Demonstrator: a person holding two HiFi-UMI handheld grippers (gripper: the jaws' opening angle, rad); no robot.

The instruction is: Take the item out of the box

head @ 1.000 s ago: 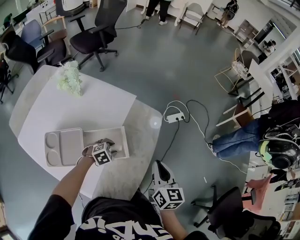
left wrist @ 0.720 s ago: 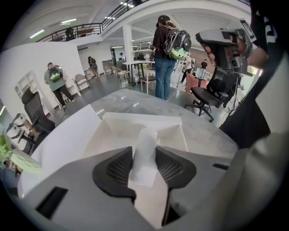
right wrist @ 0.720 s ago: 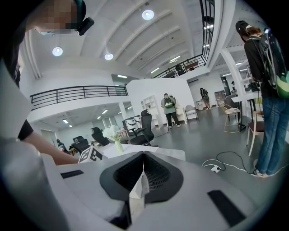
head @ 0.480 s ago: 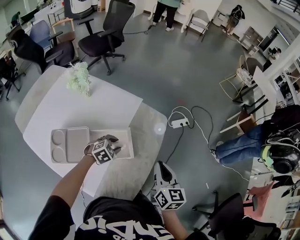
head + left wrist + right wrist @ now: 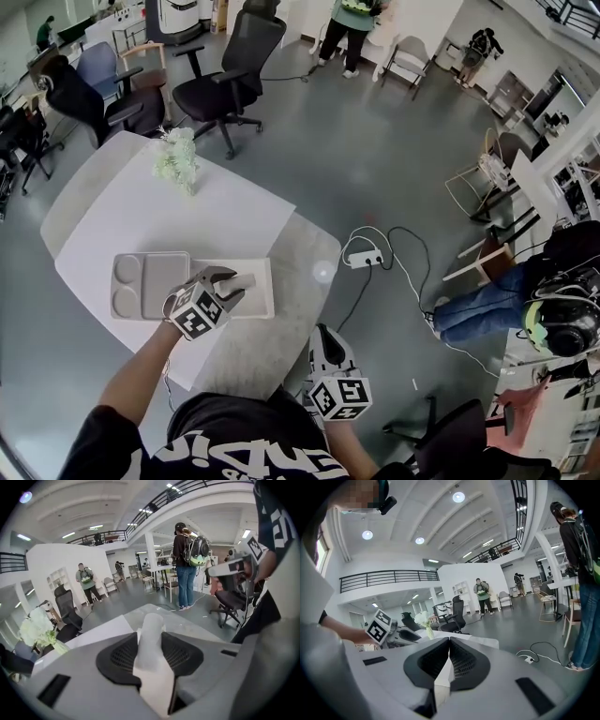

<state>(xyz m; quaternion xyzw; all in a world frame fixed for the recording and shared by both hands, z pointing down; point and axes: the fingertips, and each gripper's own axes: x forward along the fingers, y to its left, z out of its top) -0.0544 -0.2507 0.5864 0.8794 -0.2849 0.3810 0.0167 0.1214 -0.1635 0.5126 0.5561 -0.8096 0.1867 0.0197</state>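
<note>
Item (image 5: 149,639), pale and tube-shaped, clamped in left claw (image 5: 228,284), lifted just over white box (image 5: 265,305) on counter (image 5: 234,211), next to compartment tray (image 5: 141,281). Right claw (image 5: 449,644) closed, empty, held low beside counter's near edge.

Grey floor (image 5: 375,169) with black office chairs (image 5: 236,73), a white table (image 5: 220,220), ceiling lights (image 5: 458,497)

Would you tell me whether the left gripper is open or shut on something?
The left gripper is shut on the pale cylinder, which sits clamped between its jaws.
</note>
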